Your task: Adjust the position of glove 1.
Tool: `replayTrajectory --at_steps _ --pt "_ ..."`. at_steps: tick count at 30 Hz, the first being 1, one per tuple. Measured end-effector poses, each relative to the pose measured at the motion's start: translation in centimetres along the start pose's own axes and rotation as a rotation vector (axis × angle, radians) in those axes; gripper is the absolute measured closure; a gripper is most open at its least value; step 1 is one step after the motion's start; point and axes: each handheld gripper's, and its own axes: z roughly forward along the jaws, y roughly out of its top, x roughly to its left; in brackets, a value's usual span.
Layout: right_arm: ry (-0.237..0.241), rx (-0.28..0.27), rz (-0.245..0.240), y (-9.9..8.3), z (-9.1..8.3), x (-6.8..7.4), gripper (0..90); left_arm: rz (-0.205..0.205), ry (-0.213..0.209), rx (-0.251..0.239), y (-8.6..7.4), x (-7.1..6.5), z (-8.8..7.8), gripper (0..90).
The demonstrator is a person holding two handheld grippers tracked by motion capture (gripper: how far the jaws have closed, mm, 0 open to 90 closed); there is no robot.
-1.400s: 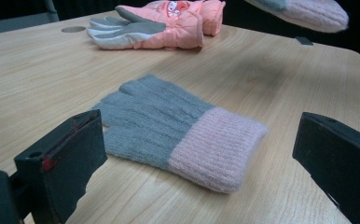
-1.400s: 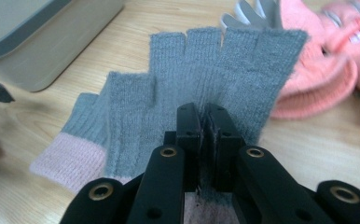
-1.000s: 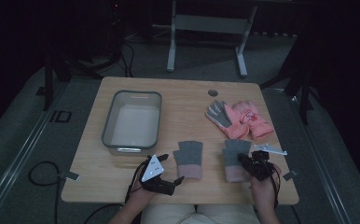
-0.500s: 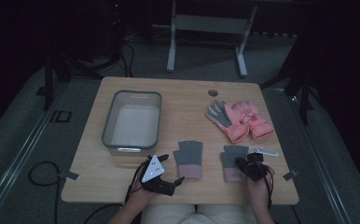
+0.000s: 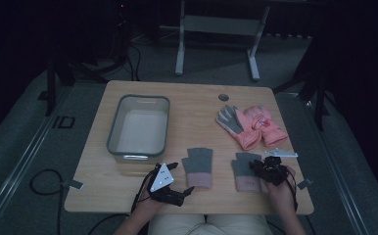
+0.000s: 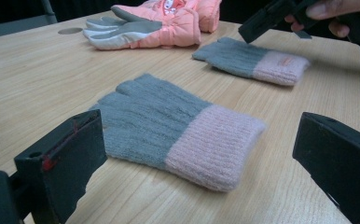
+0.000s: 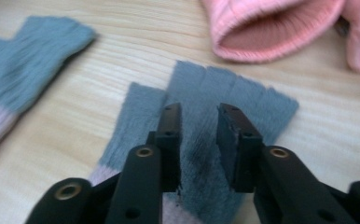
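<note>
Two grey knit gloves with pink cuffs lie flat near the table's front. The left knit glove (image 5: 198,168) (image 6: 169,121) lies just ahead of my left gripper (image 5: 181,177) (image 6: 201,154), which is wide open with nothing between its jaws. My right gripper (image 5: 255,169) (image 7: 199,126) points down at the right knit glove (image 5: 244,171) (image 7: 257,102) (image 6: 252,58). Its jaws have just been opening and stand a little apart over the grey fabric, gripping nothing.
A pair of pink padded gloves (image 5: 253,126) (image 6: 155,23) (image 7: 271,32) lies behind the right knit glove. A grey bin (image 5: 113,132) stands at the left of the wooden table (image 5: 192,112). The table's front edge is close behind both hands.
My right hand has shifted slightly left and lower over the right knit glove. The left hand has kept still.
</note>
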Motion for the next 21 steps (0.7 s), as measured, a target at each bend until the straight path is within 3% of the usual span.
replayTrajectory --at_steps 1,4,8,9,13,16,21 --pt "0.025 0.013 -0.038 0.2 -0.1 -0.3 67.7 -0.004 -0.001 -0.001 0.0 0.0 0.0 1.7" --pt "0.079 0.052 -0.086 0.6 -0.3 -0.9 66.4 -0.009 0.000 -0.002 0.0 0.1 0.0 1.7" --pt "0.118 0.083 -0.144 0.8 -0.3 -1.0 63.2 -0.005 0.001 -0.002 0.0 0.1 0.0 1.7" --pt "0.108 0.097 -0.174 0.8 -0.1 -1.0 61.8 -0.007 0.001 -0.002 0.0 0.1 0.0 1.7" --pt "0.121 0.112 -0.155 0.1 0.7 -1.1 59.0 -0.008 0.002 -0.003 0.0 0.1 0.0 1.7" --pt "0.108 0.124 -0.183 -0.6 1.3 -0.9 57.3 -0.008 0.000 -0.004 0.0 0.1 0.0 1.7" --pt "0.083 0.127 -0.198 -0.7 1.4 -0.6 64.4 -0.006 -0.002 -0.005 0.0 0.1 0.0 1.7"
